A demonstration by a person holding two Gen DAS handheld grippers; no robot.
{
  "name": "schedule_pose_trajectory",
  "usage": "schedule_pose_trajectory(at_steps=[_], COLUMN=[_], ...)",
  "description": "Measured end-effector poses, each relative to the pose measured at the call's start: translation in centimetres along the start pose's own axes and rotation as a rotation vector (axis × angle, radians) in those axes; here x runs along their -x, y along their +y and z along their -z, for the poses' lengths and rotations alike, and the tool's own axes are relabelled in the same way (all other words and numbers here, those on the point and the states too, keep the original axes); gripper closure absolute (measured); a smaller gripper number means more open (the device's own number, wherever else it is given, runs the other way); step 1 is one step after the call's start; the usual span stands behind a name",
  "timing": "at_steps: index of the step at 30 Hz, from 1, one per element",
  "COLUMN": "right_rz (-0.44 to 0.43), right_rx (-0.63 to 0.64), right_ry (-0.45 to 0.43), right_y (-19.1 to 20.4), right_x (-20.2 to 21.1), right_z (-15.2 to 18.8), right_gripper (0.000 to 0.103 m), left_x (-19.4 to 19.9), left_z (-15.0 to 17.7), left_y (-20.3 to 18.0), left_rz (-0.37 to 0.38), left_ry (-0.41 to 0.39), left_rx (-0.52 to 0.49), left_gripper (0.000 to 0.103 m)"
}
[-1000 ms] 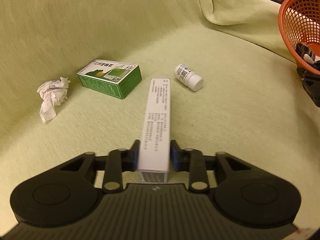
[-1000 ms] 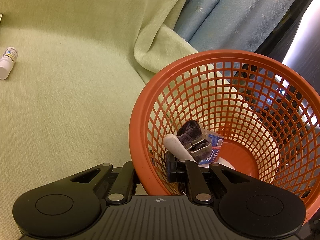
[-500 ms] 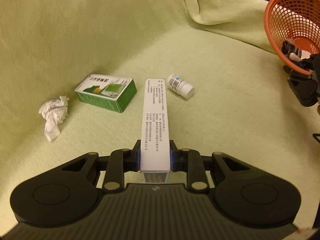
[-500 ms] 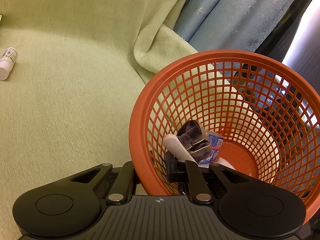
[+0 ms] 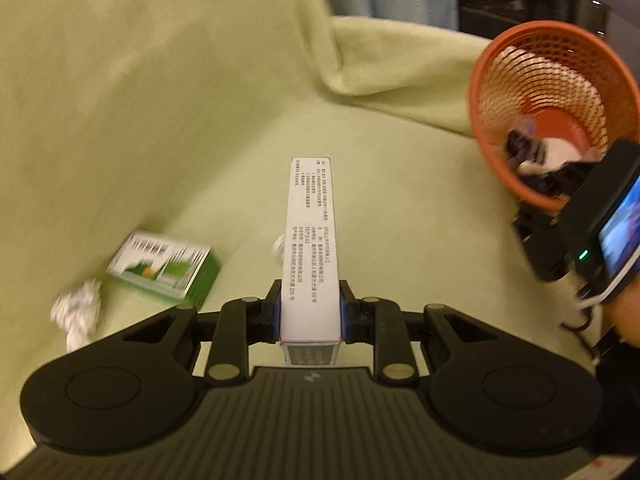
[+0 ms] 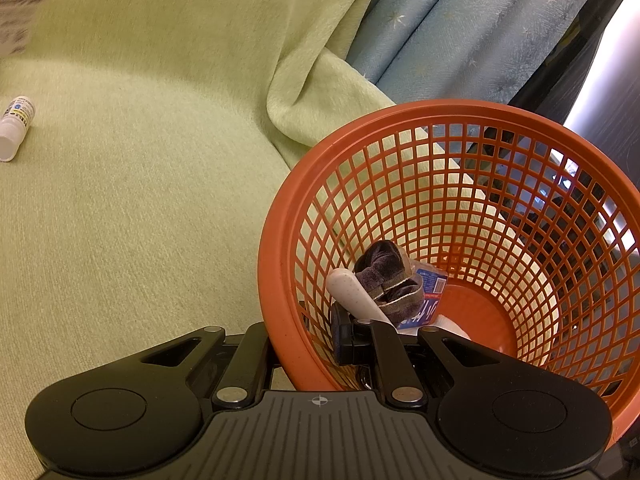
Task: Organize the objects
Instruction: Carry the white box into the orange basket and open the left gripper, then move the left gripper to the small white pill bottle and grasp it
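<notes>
My left gripper (image 5: 310,312) is shut on a long white box (image 5: 310,240) with printed text and holds it above the green sofa cover, pointing forward. The orange mesh basket (image 5: 484,120) stands tilted at the right. My right gripper (image 6: 306,344) is shut on the basket's rim (image 6: 268,280), one finger outside and one inside. In the basket lie a dark cloth piece (image 6: 384,276), a white spoon-like handle (image 6: 352,292) and a blue packet (image 6: 430,284). The white box's end also shows in the right wrist view (image 6: 18,12).
A green box (image 5: 168,268) and a crumpled tissue (image 5: 78,316) lie on the sofa at lower left. A small white bottle (image 6: 16,126) lies on the seat, mostly hidden behind the held box in the left view. Blue curtain (image 6: 460,32) hangs behind the sofa.
My left gripper has lifted the white box and swung toward the basket; the green box, tissue and bottle have slid down in view. The right gripper and basket have not moved.
</notes>
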State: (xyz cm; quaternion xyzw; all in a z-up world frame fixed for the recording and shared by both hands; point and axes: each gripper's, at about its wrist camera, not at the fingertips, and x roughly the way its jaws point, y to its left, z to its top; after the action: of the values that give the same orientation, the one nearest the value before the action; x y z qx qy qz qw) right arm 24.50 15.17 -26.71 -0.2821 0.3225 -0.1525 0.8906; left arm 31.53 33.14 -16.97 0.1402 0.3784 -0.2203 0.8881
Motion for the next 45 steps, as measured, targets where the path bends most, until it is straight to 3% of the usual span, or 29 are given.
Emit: schedule_pose_trajectory(at_steps=[8,17,26,29,34,45], right_rz=[-0.001,-0.002,-0.002,-0.002,-0.004,-0.004], right_rx=[-0.001,-0.008,-0.008,-0.009,-0.013,-0.018], right_ry=[0.0,-0.002,-0.002,-0.002,0.0,0.001], right_y=[0.1,0.1,0.1,0.1,0.2,0.5], right_x=[-0.1,-0.1,-0.1,-0.1,-0.2,-0.4], right_z=[-0.1,-0.1,-0.2,-0.2,-0.3,-0.5], right_gripper=[0.096,0.096,0.096,0.096,0.096,0.095], left_x=[0.3,-1.1,-4.4,-5.3,-4.5,-2.7], left_z=[-6.1,-11.6,-14.8,-15.6,-15.9,-12.0], left_y=[-3.3,-10.5,-18.5,-19.9,-17.4,-3.8], left_rz=[0.186,0.348,0.449,0.458,0.433,0.088], left_ry=[-0.023,-0.029,-0.028,-0.066,-0.107,-0.111], left_rx=[-0.166,-0.393,-0.515,-0.498,-0.389,-0.092], left_gripper=[0.082,0.082,0.081,0.073,0.073,0.073])
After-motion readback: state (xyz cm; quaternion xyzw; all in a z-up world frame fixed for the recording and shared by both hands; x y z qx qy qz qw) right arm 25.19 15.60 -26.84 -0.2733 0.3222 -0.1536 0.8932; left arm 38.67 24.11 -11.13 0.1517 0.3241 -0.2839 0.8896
